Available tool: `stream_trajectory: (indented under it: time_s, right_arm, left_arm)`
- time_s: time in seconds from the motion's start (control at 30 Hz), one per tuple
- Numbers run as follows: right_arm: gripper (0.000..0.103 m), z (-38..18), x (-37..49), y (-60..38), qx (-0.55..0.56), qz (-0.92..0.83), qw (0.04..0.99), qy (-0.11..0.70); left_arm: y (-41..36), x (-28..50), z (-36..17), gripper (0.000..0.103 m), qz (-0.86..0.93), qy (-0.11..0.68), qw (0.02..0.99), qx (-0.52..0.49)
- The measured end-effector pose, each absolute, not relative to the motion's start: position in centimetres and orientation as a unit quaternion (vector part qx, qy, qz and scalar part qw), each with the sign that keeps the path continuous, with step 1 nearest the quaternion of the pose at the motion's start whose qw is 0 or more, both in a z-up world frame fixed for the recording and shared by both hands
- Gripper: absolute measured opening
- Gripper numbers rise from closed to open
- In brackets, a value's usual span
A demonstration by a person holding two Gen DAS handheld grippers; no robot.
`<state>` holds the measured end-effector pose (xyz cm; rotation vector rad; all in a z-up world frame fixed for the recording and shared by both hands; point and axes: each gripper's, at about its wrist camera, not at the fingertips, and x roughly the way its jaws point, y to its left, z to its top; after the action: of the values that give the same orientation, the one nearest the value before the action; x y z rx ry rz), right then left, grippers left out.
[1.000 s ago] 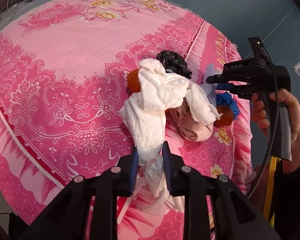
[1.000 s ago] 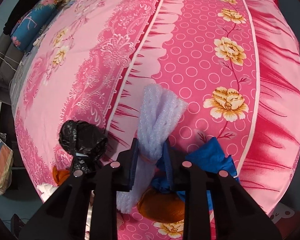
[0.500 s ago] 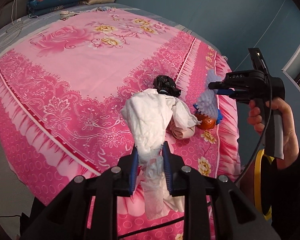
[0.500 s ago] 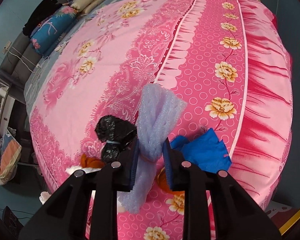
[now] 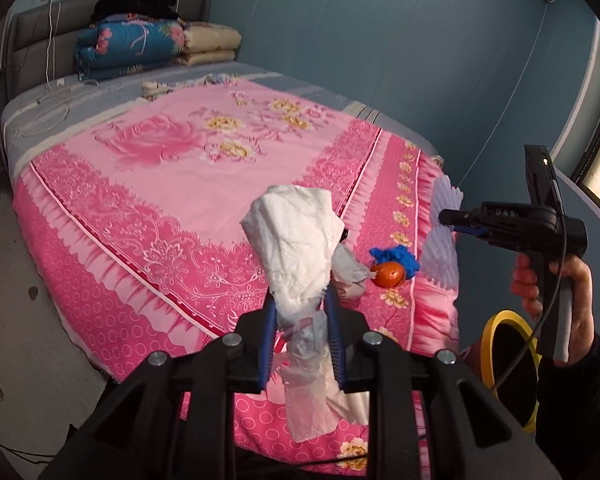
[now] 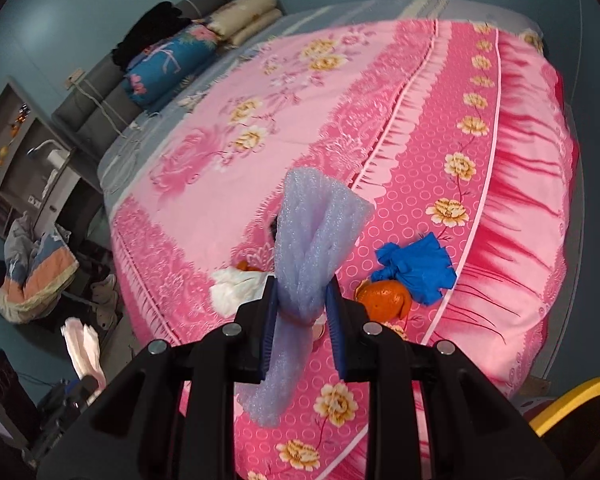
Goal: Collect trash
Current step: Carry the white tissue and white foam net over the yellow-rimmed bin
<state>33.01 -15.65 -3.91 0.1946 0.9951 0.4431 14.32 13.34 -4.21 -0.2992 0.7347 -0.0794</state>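
Note:
My left gripper is shut on a crumpled white tissue, held well above the pink floral bed. My right gripper is shut on a strip of pale foam wrap, also lifted clear of the bed; it shows in the left wrist view at the right. Left on the bed near its corner are an orange peel, a blue crumpled glove and a white and beige wad. A black bag is almost hidden behind the foam.
A yellow-rimmed black bin stands on the floor beside the bed corner, under my right hand; its rim shows in the right wrist view. Folded quilts lie at the headboard. Clothes and shelves sit on the far side.
Both grippers have risen and pulled back from the bed with their loads. The trash pile now looks small and far below; the bin has come into view.

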Motion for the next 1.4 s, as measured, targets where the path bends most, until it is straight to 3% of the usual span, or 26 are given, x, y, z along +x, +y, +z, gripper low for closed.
stream_trajectory:
  time_s: [0.73, 1.4]
  right_arm:
    - [0.023, 6.6, 15.2, -24.5, 0.108, 0.256, 0.904, 0.326]
    - [0.024, 11.5, 7.3, -33.4, 0.132, 0.222, 0.943, 0.212]
  left_arm:
    - [4.4, 4.3, 5.6, 0.022, -0.107, 0.235, 0.962, -0.085]
    - [-5.0, 1.8, 9.7, 0.022, -0.164, 0.17, 0.972, 0.002]
